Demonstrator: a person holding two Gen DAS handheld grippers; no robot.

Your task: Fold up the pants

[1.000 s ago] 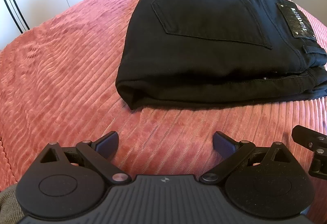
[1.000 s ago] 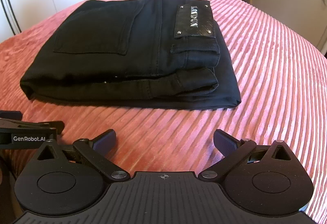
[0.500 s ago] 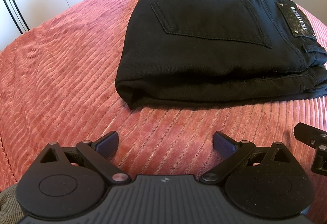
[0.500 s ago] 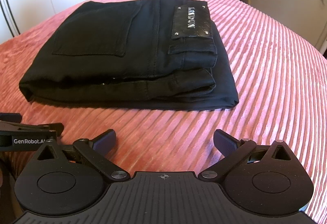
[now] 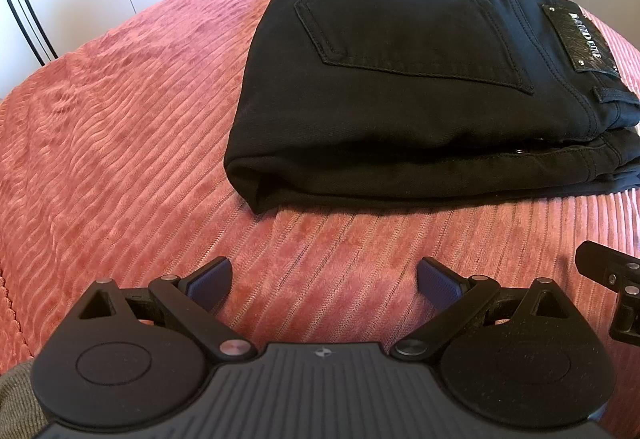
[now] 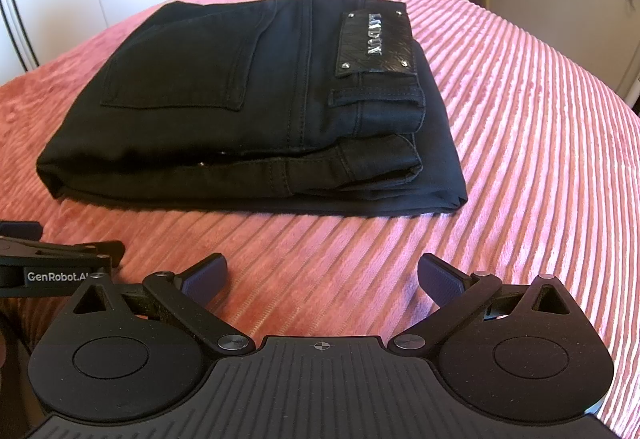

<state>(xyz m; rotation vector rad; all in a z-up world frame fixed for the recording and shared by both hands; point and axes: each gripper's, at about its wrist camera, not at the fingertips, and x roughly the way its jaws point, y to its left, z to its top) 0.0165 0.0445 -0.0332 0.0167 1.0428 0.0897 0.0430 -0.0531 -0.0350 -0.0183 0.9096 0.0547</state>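
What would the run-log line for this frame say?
stage: fold done | black pants: folded stack on pink bedspread | left gripper: open, empty | right gripper: open, empty, short of pants

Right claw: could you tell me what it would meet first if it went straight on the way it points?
Probably the near edge of the folded pants; the open right claw has only bare bedspread before them.

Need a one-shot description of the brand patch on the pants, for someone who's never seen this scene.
Start at the pink ribbed bedspread; the black pants lie folded on it. On the top layer, right of the back pocket near the waistband, sits the brand patch: glossy black, silver lettering, a rivet at each corner, the only shiny thing on matte cloth.
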